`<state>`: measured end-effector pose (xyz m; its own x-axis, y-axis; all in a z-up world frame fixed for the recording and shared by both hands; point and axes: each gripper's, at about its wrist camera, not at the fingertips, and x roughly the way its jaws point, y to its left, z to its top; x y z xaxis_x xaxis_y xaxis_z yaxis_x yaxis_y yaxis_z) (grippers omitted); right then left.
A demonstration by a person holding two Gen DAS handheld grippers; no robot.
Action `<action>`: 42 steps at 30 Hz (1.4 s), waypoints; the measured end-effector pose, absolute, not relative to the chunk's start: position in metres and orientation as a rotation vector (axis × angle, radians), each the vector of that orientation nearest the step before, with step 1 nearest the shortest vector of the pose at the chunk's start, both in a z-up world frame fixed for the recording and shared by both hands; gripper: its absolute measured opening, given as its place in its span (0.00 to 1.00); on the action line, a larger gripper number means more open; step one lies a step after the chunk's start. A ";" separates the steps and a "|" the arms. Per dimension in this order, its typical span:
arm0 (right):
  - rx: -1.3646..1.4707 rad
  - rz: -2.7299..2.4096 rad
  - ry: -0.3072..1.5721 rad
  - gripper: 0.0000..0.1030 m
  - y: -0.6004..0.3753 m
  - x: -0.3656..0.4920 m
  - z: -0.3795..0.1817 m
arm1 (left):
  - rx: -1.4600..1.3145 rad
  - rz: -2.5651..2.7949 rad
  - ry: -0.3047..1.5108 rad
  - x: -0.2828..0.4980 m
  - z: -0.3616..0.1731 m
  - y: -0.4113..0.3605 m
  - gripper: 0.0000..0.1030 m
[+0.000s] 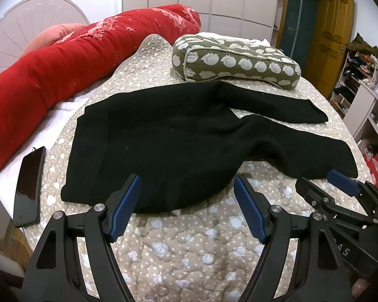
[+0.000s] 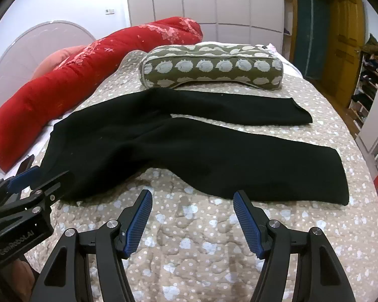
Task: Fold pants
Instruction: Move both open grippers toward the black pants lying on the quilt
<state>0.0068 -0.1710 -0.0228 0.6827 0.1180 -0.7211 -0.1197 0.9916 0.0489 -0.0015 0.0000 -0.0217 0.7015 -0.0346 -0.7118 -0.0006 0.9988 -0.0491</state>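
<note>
Black pants (image 1: pixel 179 138) lie spread, unfolded, on the bed (image 1: pixel 189 251). Left tongs (image 1: pixel 186 206) and right tongs (image 2: pixel 192 216) gape wide, empty, near the pants' near edge. Recommend gripping near waistband and near cuff together.

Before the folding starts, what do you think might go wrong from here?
The pants lie with legs splayed apart, so a fold may come out uneven. The far leg ends beside the patterned pillow, which might snag it. The phone near the waistband could get dragged.
</note>
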 end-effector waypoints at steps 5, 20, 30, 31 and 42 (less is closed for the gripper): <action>-0.011 0.143 0.815 0.63 -0.167 0.007 -0.025 | -0.056 -0.018 0.799 -0.001 -0.023 0.001 0.74; -0.025 0.171 0.829 0.63 -0.158 0.006 -0.029 | -0.064 -0.017 0.816 0.001 -0.028 0.002 0.74; -0.030 0.180 0.833 0.63 -0.155 0.005 -0.030 | -0.066 -0.017 0.816 0.001 -0.028 0.002 0.74; -0.030 0.180 0.834 0.63 -0.154 0.005 -0.030 | -0.067 -0.017 0.815 0.000 -0.029 0.002 0.74; -0.034 0.193 0.839 0.63 -0.153 0.004 -0.031 | -0.066 -0.018 0.815 0.001 -0.028 0.003 0.74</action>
